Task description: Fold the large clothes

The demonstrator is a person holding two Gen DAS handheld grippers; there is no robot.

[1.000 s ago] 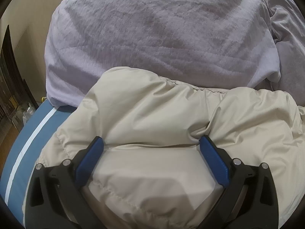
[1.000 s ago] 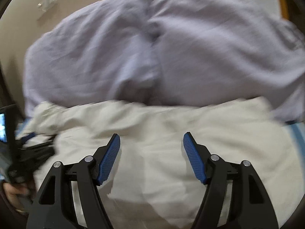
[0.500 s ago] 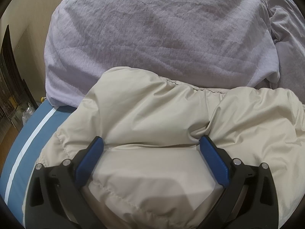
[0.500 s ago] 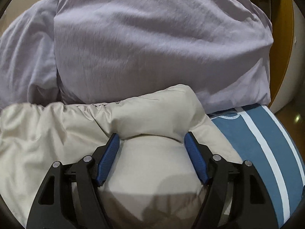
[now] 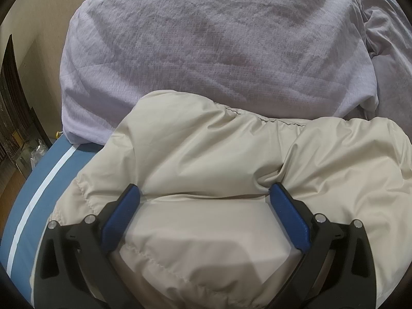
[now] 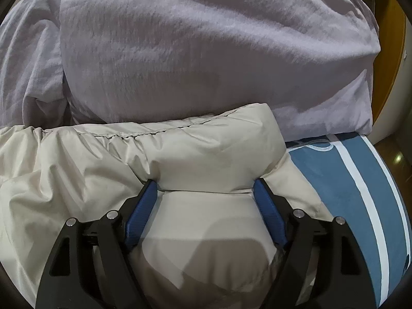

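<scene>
A cream puffy jacket [image 5: 206, 159] lies across a blue bed sheet, its far edge against lilac pillows. My left gripper [image 5: 204, 193] stands open, its blue pads [image 5: 121, 213] pressed into the jacket's left part with padded cloth bulging between them. In the right wrist view the same jacket [image 6: 77, 170] shows its right end. My right gripper [image 6: 206, 185] is open too, its blue pads [image 6: 270, 213] astride the bulging right end of the jacket. Neither gripper pinches the cloth.
Two large lilac pillows [image 5: 206, 38] [image 6: 206, 46] fill the far side. The blue sheet with white stripes [image 5: 38, 193] [image 6: 360, 193] shows at the bed's left and right edges. Dark furniture [image 5: 13, 118] stands past the left edge, an orange-brown frame [image 6: 391, 72] past the right.
The right gripper swung right and came down over the jacket's right end, and now holds still there. The left gripper has not moved.
</scene>
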